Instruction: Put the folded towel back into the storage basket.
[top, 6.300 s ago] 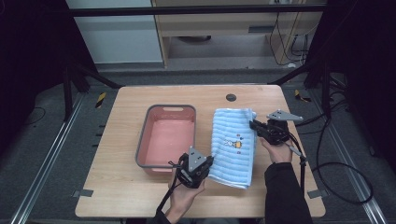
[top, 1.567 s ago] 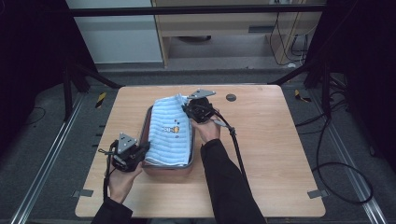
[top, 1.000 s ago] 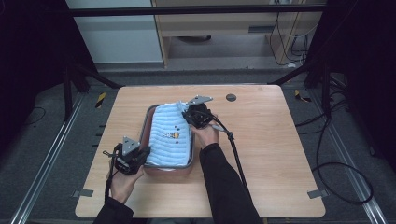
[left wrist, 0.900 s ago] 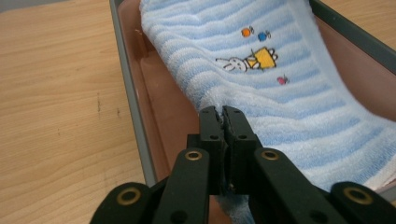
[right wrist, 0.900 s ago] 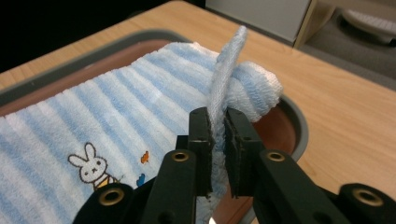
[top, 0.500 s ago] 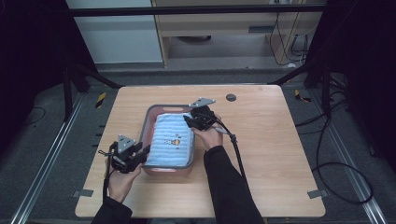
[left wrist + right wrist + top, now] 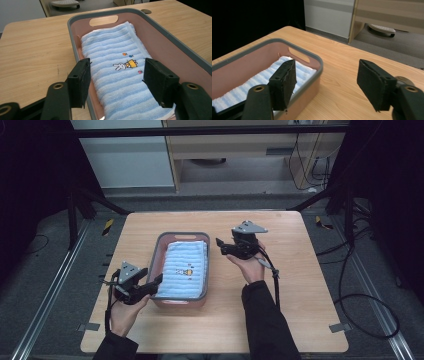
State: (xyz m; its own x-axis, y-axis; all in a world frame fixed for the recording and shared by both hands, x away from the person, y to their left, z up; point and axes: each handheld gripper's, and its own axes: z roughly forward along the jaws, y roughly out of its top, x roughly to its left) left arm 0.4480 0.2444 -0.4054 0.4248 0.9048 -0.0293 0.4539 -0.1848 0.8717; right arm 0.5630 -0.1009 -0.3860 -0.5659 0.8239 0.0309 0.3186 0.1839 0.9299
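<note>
Left tool [image 7: 159,281] low at basin [image 7: 159,251] near corner, just opened, empty, over towel [image 7: 186,270]. Right tool [image 7: 220,245] beside basin's right rim, just opened, empty.

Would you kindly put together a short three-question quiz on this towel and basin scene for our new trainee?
1. True or false: the blue striped towel lies inside the pink basin.
2. What is embroidered on the towel? A) a rabbit B) a star C) a boat
3. Is anything between the jaws of the right gripper?

Key: 1. True. 2. A. 3. No; its jaws have just been opening and stand apart over the table, as do those of the left gripper.
</note>
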